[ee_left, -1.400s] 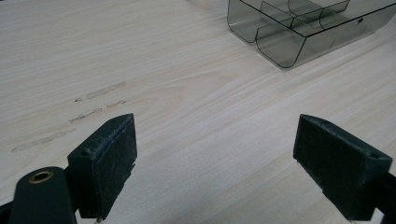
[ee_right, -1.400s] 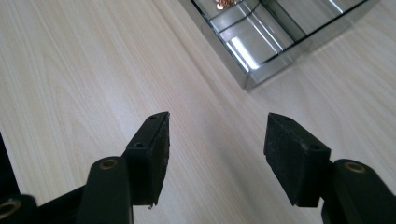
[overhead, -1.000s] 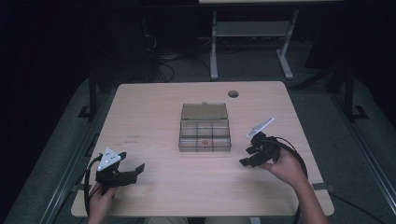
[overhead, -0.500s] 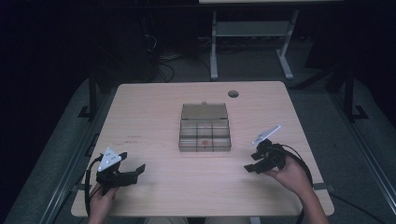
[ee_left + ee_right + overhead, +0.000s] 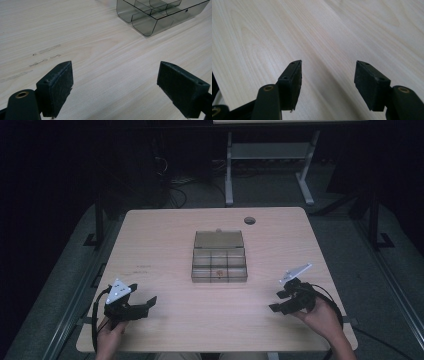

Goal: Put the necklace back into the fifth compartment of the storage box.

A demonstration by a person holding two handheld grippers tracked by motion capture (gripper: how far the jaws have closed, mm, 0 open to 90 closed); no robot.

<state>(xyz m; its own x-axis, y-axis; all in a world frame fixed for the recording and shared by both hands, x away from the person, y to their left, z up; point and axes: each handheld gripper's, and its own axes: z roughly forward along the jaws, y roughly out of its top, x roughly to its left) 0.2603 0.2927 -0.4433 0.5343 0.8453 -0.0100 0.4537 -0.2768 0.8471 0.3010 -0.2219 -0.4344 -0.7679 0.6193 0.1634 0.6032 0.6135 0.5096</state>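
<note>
I see a clear box (image 5: 219, 263) with little rooms in it, sitting in the middle of the bench (image 5: 160, 235). Its lid is tipped back at the far side, and a tiny brown thing (image 5: 217, 273) lies in one of the near rooms; I cannot tell what it is. My left tool (image 5: 145, 304) sits low at the near left of the bench, and its jaws stand wide with nothing between them. From it, the box lies at about 1 o'clock, well apart. In the left gripper view I see a corner of the box (image 5: 160, 15) up at 1 o'clock past the two black pads (image 5: 58, 87). My right tool (image 5: 277, 301) is at the near right, also wide and holding nothing, with bare wood under its pads (image 5: 293, 82). From it, the box lies at about 11 o'clock. The box's long side runs from 9 to 3 across the bench. I think both tools are about as far from it, with the right one maybe a bit nearer.
</note>
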